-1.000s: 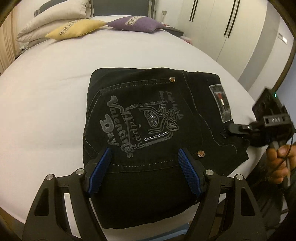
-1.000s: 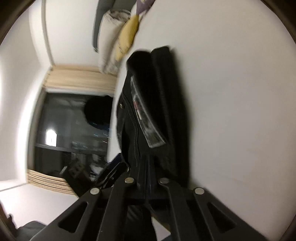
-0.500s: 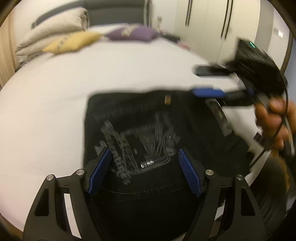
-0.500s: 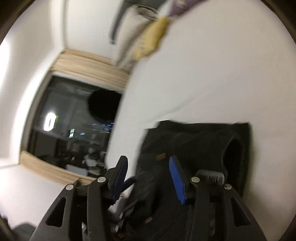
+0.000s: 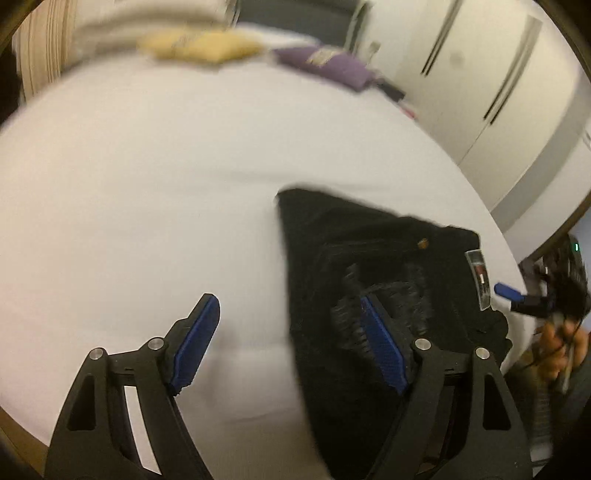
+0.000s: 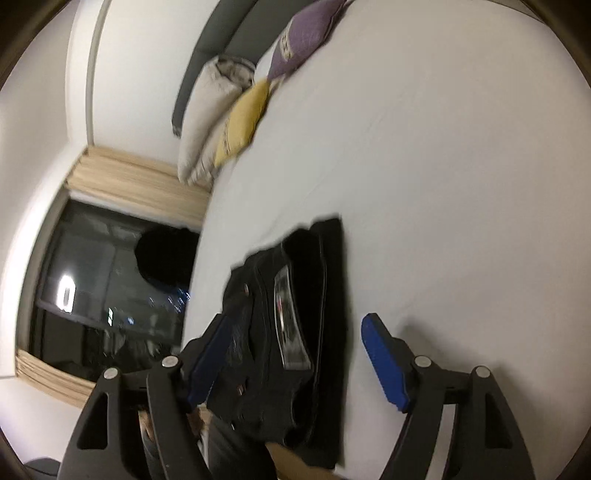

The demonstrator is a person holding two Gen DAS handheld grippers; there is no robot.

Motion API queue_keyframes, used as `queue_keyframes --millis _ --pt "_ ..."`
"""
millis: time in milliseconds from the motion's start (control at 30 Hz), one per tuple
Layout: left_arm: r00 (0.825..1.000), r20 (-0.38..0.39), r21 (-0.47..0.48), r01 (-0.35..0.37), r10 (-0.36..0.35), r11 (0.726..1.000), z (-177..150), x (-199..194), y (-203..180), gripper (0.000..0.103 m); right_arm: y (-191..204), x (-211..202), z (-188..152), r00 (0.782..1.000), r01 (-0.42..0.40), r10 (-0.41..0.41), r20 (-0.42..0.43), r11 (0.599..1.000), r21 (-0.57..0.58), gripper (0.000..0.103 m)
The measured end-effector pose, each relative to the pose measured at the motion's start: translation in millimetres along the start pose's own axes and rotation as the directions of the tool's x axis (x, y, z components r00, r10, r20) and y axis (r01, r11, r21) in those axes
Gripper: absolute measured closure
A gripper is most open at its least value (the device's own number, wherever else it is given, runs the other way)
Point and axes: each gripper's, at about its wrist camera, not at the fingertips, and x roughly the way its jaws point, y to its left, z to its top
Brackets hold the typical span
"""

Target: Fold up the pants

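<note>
The black pants point(image 5: 373, 266) lie folded into a compact bundle on the white bed point(image 5: 155, 177), close to its near edge and toward the near right corner as the left wrist camera sees it. Their rectangular label point(image 5: 479, 277) faces up along the bundle's right side, and a small metal rivet point(image 5: 422, 243) shows near the far edge. In the right wrist view the pants point(image 6: 295, 332) appear as stacked dark layers with the same label point(image 6: 290, 317) on top; the bundle's near end reaches the edge of the bed.

The left tongs point(image 5: 288, 339) are spread wide and hold nothing. Their right finger sits over the printed part of the pants, while the left finger is over bare sheet beside the bundle. Whether either touches the fabric cannot be told, as the picture is blurred.

The right tongs point(image 6: 299, 358) are also spread apart and empty, with the bundle between their two blue pads point(image 6: 384, 362). From the left camera, the right tongs point(image 5: 524, 299) show at the bed's right edge, just beside the label.

At the far end of the bed lie a yellow pillow point(image 6: 242, 122), a purple pillow point(image 6: 306, 33) and a cream pillow point(image 6: 207, 110). White wardrobe doors point(image 5: 480, 74) stand beyond the bed's right side, and a dark window point(image 6: 107, 288) is on the other side.
</note>
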Motion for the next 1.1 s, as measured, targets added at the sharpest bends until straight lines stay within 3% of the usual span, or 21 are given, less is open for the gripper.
queue_keyframes --millis 200,333,400,500,567,600,633,833,900,1100 --pt "0.985 -0.122 -0.039 0.114 -0.118 0.993 1.8 32.9 9.9 0.026 -6.3 24.9 -3.5 0.995 0.036 -0.035 -0.09 0.999 0.007 0.027" --pt "0.979 -0.159 -0.016 0.128 -0.129 0.992 -1.7 54.8 -5.6 0.026 -6.4 37.3 1.0 0.988 0.064 -0.062 -0.142 0.998 0.012 0.029" --pt "0.977 -0.168 -0.027 0.131 -0.134 0.991 0.6 56.6 -6.2 0.026 -9.3 38.8 3.2 0.985 0.075 -0.069 -0.161 0.997 0.033 0.041" --pt "0.974 -0.196 0.003 0.118 -0.115 0.993 4.7 56.3 -12.9 0.028 -6.6 47.5 1.8 0.972 0.113 -0.108 -0.207 0.994 0.011 0.046" --pt "0.969 -0.213 0.021 0.13 -0.123 0.991 7.7 56.7 -20.6 0.041 -2.5 51.5 1.0 0.968 0.121 -0.121 -0.22 0.993 -0.015 0.05" --pt "0.97 -0.215 0.027 0.121 -0.113 0.992 9.0 57.0 -24.2 0.045 -0.4 54.2 0.5 0.966 0.128 -0.129 -0.225 0.992 -0.022 0.059" --pt "0.97 -0.217 0.03 0.122 -0.113 0.992 10.0 56.9 -26.2 0.055 0.1 56.1 0.1 0.964 0.138 -0.14 -0.225 0.99 -0.025 0.063" --pt "0.98 -0.187 0.1 0.085 -0.066 0.991 11.1 46.9 -46.1 0.084 22.2 49.0 -8.1 0.956 0.21 -0.238 -0.17 0.964 -0.165 0.08" --pt "0.984 -0.169 0.105 0.078 -0.059 0.991 12.3 41.0 -50.6 0.086 39.8 46.4 -11.6 0.948 0.251 -0.288 -0.134 0.938 -0.24 0.083" --pt "0.992 -0.089 0.091 0.095 -0.087 0.991 27.0 9.6 -57.7 0.088 82.0 30.0 -14.1 0.952 0.264 -0.302 -0.05 0.892 -0.366 0.084"
